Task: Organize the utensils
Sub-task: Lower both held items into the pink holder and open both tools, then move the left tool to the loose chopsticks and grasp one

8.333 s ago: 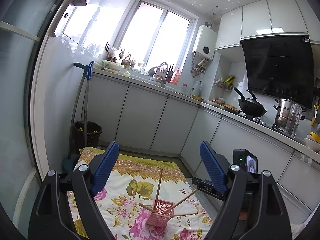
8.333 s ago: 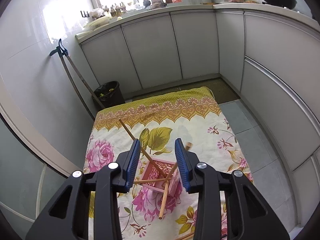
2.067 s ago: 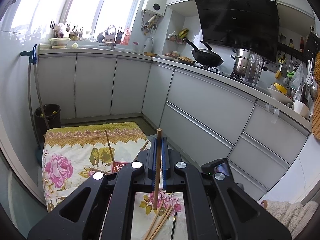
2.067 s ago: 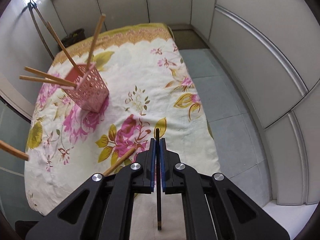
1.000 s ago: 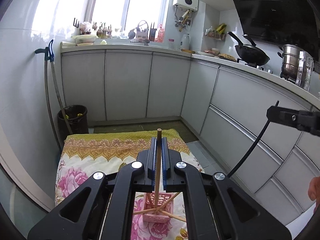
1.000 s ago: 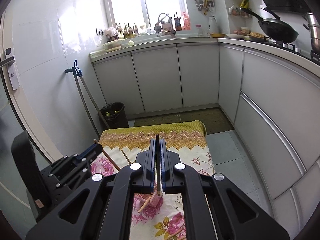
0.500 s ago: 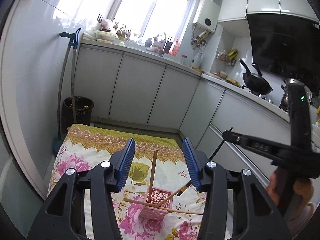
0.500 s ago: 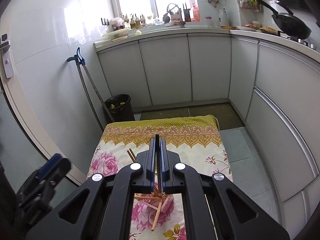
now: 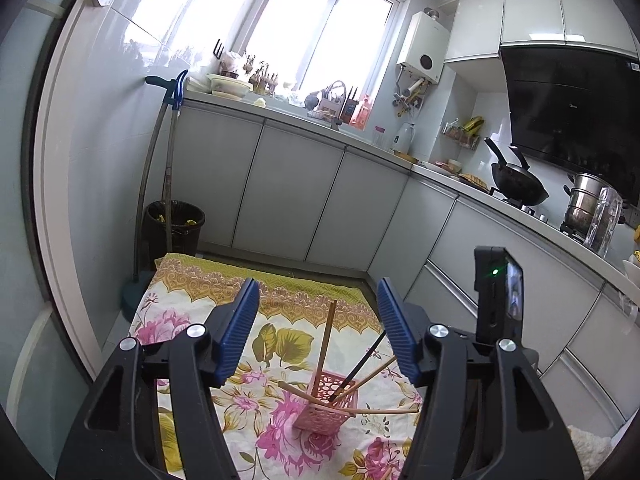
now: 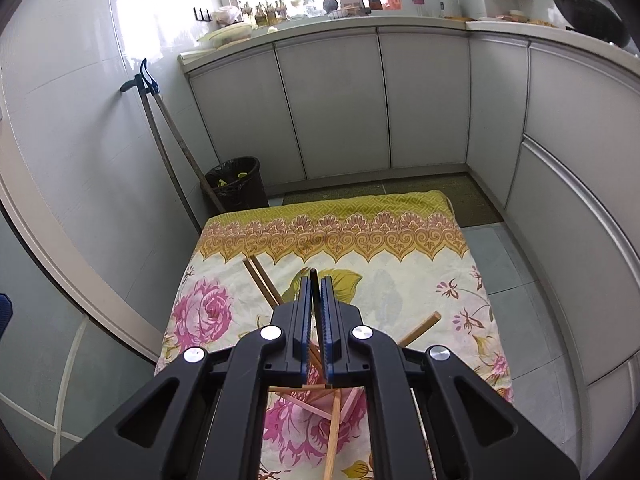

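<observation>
A pink perforated utensil basket stands on a floral cloth and holds several wooden chopsticks leaning outward. My left gripper is open and empty, above and short of the basket. My right gripper is shut on a black chopstick, directly above the basket, which it mostly hides. In the left wrist view the black chopstick slants down into the basket, with its lower end among the wooden ones.
The cloth covers a low table in a narrow kitchen. Grey cabinets run along the back and right. A black bin and a long-handled tool stand at the left wall. A loose chopstick lies near the cloth's front.
My left gripper has opened wider, its wooden chopstick left in the basket. My right gripper has lowered the black chopstick until its end is in the basket.
</observation>
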Motion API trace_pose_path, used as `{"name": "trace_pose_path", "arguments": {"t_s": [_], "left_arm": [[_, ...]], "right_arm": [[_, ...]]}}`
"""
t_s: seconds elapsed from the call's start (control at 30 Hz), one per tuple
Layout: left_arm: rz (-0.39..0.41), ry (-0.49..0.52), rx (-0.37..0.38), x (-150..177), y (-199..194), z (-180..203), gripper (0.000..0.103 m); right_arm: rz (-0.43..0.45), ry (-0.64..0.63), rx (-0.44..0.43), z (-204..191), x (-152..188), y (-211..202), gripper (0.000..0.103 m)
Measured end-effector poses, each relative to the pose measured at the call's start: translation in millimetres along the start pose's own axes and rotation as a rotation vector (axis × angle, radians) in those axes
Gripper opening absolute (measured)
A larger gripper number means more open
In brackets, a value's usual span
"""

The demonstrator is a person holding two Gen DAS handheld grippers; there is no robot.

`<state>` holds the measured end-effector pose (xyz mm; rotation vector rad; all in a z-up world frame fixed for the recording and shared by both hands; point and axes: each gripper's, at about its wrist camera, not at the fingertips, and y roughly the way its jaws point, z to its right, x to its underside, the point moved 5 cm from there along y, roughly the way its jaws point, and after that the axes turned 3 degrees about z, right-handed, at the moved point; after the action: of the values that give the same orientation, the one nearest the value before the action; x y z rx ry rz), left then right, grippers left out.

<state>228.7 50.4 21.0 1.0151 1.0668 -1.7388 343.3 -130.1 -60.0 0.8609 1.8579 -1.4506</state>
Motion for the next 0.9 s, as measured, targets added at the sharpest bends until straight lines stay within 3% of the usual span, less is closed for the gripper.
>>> {"name": "trace_pose_path", "arguments": {"t_s": [0.17,0.23,0.3,0.37,0.43,0.53,0.63,0.73,0.83,0.9], "left_arm": [[0.004,-0.005,-0.002,-1.3,-2.3,-3.3,0.060],[0.000,-0.006,-0.001,-0.9,-2.8,-3.2,0.060],[0.000,-0.009,0.006,-1.1,-4.3,-3.4,0.061],[-0.003,-0.007,0.014,-1.7,-5.9,-1.2,0.061],[-0.006,0.004,0.022,-2.3,-8.2,2.6,0.063],[-0.003,0.020,0.049,-2.0,-15.1,11.0,0.071],[0.002,0.058,0.104,-0.9,-24.2,26.8,0.081],[0.001,0.118,0.184,2.5,-34.7,52.0,0.090],[-0.035,0.186,0.306,13.2,-43.6,83.8,0.095],[-0.076,0.250,0.379,25.6,-47.3,108.4,0.096]], "right_arm": [[-0.043,0.020,-0.028,-1.6,16.0,16.3,0.010],[-0.033,0.017,-0.027,-1.2,16.8,13.1,0.032],[0.000,0.026,-0.033,-0.3,15.1,2.1,0.039],[0.041,0.050,-0.040,4.1,11.5,-14.5,0.053],[0.100,0.083,-0.031,11.7,8.8,-34.6,0.075],[0.204,0.128,-0.004,27.3,8.8,-70.0,0.089],[0.275,0.163,0.025,45.3,21.3,-105.3,0.096],[0.323,0.188,0.100,68.3,45.6,-135.2,0.096],[0.295,0.198,0.214,95.0,83.3,-150.5,0.096],[0.216,0.197,0.283,112.0,114.5,-150.7,0.096]]}}
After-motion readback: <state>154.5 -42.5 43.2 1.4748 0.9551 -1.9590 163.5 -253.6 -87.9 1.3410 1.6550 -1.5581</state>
